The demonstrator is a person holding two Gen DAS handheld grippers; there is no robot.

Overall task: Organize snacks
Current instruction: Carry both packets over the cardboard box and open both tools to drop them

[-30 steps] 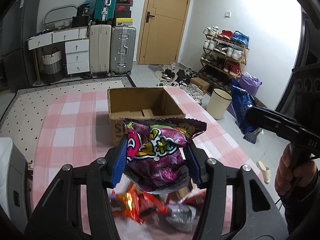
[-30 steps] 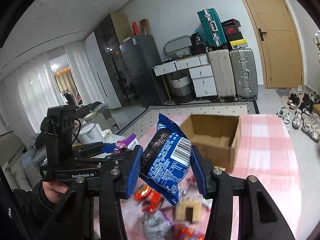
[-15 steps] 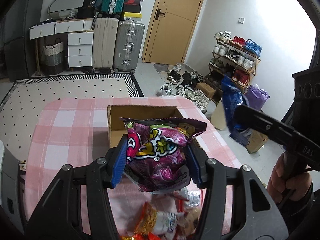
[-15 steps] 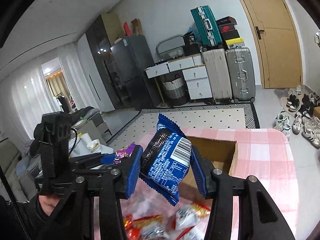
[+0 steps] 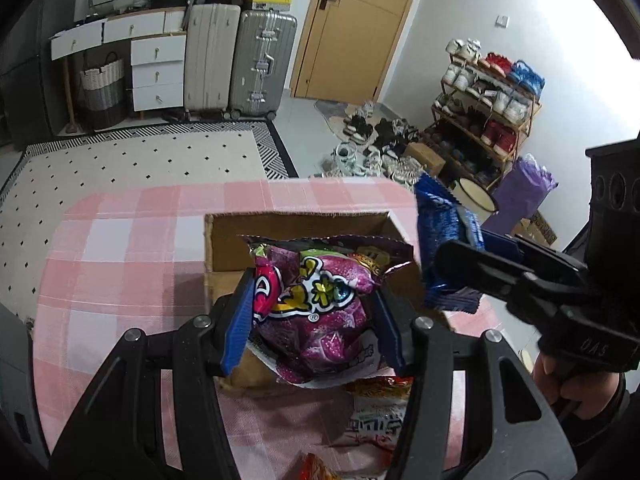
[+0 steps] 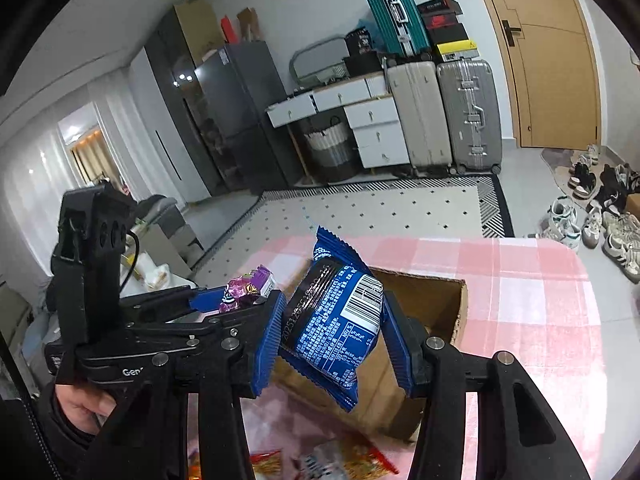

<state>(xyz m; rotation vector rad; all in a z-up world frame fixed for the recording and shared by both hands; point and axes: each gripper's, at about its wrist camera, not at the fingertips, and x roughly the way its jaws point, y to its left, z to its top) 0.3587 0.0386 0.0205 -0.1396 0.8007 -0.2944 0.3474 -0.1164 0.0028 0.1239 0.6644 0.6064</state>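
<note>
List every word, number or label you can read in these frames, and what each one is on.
"OAS": right gripper body, seen from the left wrist.
"Gen", rest cut off: left gripper body, seen from the right wrist.
Blue snack packet: barcode, a digit string and fine print, too small to read.
Purple snack bag: cartoon lettering, creased, unreadable.
Red-and-white packet on the table: blurred.

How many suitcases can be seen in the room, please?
3: a beige suitcase and a silver suitcase standing side by side near the door, a teal suitcase above them. Others may be hidden.
</note>
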